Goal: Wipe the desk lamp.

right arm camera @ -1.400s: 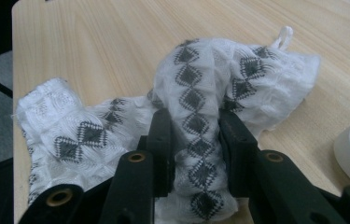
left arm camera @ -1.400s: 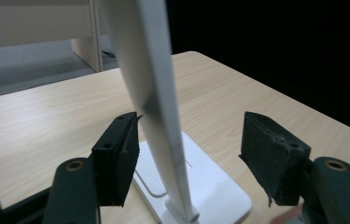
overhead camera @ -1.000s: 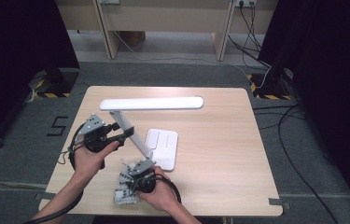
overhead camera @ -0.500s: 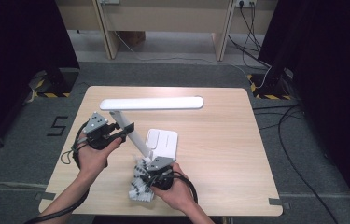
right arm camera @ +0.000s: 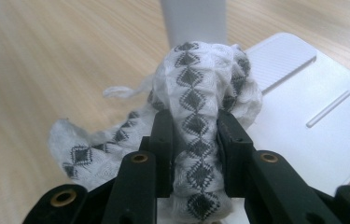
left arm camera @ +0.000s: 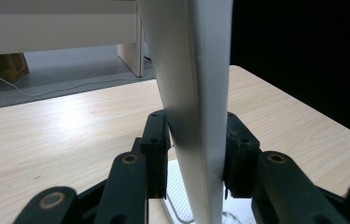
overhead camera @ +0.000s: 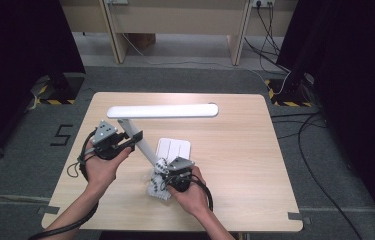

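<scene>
White lamp arm (left arm camera: 196, 107) clamped; patterned cloth (right arm camera: 200, 121) pinched at lamp base (right arm camera: 312, 116).

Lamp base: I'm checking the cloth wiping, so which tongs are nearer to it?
Right. The right tongs hold the cloth at the lamp base; the left tongs clamp the lamp arm higher up.

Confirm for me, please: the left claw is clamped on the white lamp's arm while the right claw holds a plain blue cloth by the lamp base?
Not quite: the cloth in the right claw is white with grey diamonds, as the right gripper view shows. The left claw does clamp the lamp's arm.
</scene>
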Tool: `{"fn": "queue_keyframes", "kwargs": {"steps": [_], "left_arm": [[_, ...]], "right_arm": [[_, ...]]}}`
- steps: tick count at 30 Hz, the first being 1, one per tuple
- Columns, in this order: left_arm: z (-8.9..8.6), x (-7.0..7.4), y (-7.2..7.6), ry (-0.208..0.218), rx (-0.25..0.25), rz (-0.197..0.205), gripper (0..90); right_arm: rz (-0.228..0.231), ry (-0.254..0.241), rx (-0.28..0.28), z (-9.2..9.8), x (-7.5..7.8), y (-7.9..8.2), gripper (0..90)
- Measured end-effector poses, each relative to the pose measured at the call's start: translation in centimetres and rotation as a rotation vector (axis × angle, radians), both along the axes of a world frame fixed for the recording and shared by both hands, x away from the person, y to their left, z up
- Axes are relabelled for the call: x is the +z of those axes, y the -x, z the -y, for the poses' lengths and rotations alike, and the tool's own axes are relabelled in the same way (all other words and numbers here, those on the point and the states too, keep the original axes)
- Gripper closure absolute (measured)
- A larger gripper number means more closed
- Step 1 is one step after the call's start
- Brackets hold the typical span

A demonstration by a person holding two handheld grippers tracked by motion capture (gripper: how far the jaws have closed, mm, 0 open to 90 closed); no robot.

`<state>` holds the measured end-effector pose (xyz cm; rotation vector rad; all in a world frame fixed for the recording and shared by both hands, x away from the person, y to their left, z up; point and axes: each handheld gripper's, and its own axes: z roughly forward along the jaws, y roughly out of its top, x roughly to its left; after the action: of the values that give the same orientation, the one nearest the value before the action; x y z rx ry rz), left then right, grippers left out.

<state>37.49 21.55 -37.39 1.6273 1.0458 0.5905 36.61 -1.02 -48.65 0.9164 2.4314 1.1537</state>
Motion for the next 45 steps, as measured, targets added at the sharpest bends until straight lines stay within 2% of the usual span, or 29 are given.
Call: {"fn": "queue_keyframes", "kwargs": {"steps": [5, 10, 19, 23, 25, 27, 29, 35, 38, 40, 41, 44, 45], "left_arm": [[0.1, 0.1, 0.0, -0.011, 0.008, 0.001, 66.6], [0.2, 0.1, 0.1, -0.010, 0.012, -0.003, 66.8], [0.3, 0.1, 0.1, -0.014, 0.021, -0.001, 67.0], [0.3, 0.1, 0.2, -0.013, 0.025, -0.004, 67.1], [0.3, 0.1, 0.3, -0.014, 0.027, -0.005, 67.0], [0.4, 0.2, 0.4, -0.016, 0.030, -0.005, 66.9], [0.4, 0.2, 0.5, -0.016, 0.033, -0.005, 66.9], [0.4, 0.2, 0.5, -0.015, 0.034, -0.005, 66.8], [0.4, 0.2, 0.6, -0.016, 0.033, -0.005, 66.7], [0.4, 0.2, 0.6, -0.017, 0.033, -0.005, 66.6], [0.4, 0.2, 0.6, -0.017, 0.032, -0.004, 66.6], [0.4, 0.2, 0.6, -0.017, 0.031, -0.004, 66.5], [0.4, 0.2, 0.6, -0.018, 0.031, -0.005, 66.6]], "right_arm": [[0.000, 0.024, -0.025, 0.1, -0.5, -0.3, 72.6], [-0.014, 0.022, -0.044, 0.7, -0.7, -0.5, 72.9], [-0.026, 0.030, -0.110, 3.4, -0.8, -1.0, 73.1], [-0.024, 0.050, -0.152, 4.9, -0.7, -1.4, 73.1], [-0.026, 0.055, -0.195, 6.1, -0.6, -1.8, 73.0], [-0.026, 0.061, -0.209, 6.3, -0.5, -1.8, 73.0], [-0.008, 0.057, -0.222, 6.7, 0.1, -2.1, 72.9], [0.047, 0.016, -0.209, 5.9, 1.7, -2.7, 72.8], [0.074, -0.001, -0.173, 4.2, 2.3, -3.4, 72.6], [0.077, -0.005, -0.162, 3.8, 2.4, -3.6, 72.5], [0.088, -0.010, -0.144, 2.8, 2.4, -3.9, 72.4], [0.095, -0.009, -0.138, 2.1, 2.5, -4.3, 72.3], [0.103, -0.011, -0.129, 1.5, 2.5, -5.0, 72.2]]}}
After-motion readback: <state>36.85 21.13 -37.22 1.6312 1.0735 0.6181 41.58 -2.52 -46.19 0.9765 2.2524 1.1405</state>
